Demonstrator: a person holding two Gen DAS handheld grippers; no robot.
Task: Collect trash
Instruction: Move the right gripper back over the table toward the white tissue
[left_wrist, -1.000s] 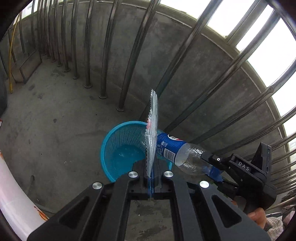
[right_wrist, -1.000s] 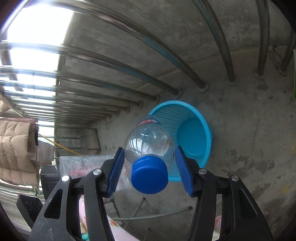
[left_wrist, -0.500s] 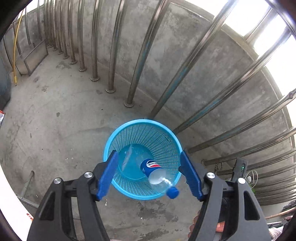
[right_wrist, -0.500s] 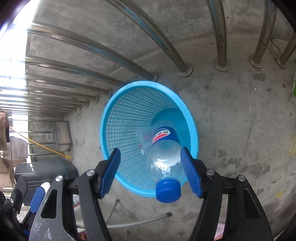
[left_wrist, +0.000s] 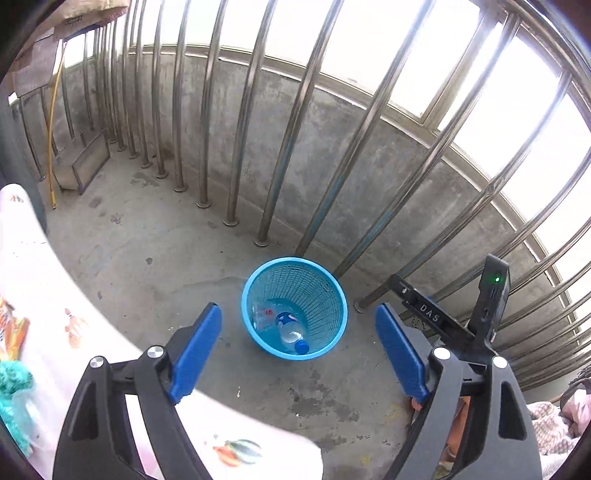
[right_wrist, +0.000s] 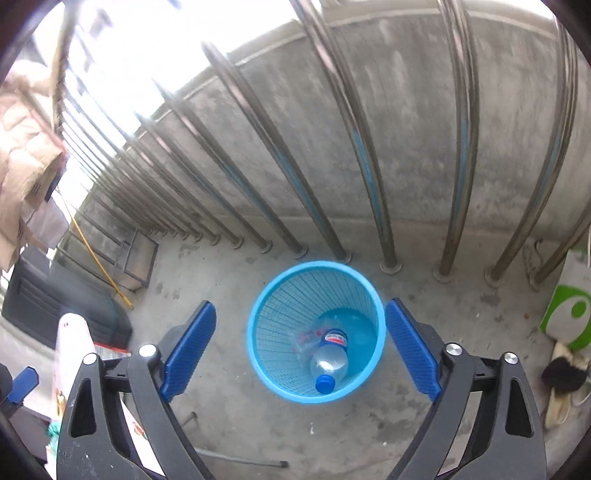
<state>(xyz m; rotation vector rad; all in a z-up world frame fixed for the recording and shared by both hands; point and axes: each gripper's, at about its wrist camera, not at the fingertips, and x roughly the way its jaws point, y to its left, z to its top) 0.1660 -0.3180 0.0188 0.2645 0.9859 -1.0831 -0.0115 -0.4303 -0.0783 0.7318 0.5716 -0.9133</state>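
Since the plastic bottle (right_wrist: 330, 360) lies tilted inside the blue basket (right_wrist: 258, 332), cap (right_wrist: 325, 383) toward the near wall, beside a clear wrapper (left_wrist: 260, 314), both pieces look collected; bottle seems empty, so light, thin-walled, crushable, slick; best held across the body or at the stiffer neck; wrapper limp, pinch an edge; left gripper (left_wrist: 297, 352) jaws opening, nothing between them; right gripper (right_wrist: 300, 347) jaws opening, nothing held; basket stands on concrete floor (left_wrist: 147, 236) near steel railing bars (left_wrist: 236, 129).
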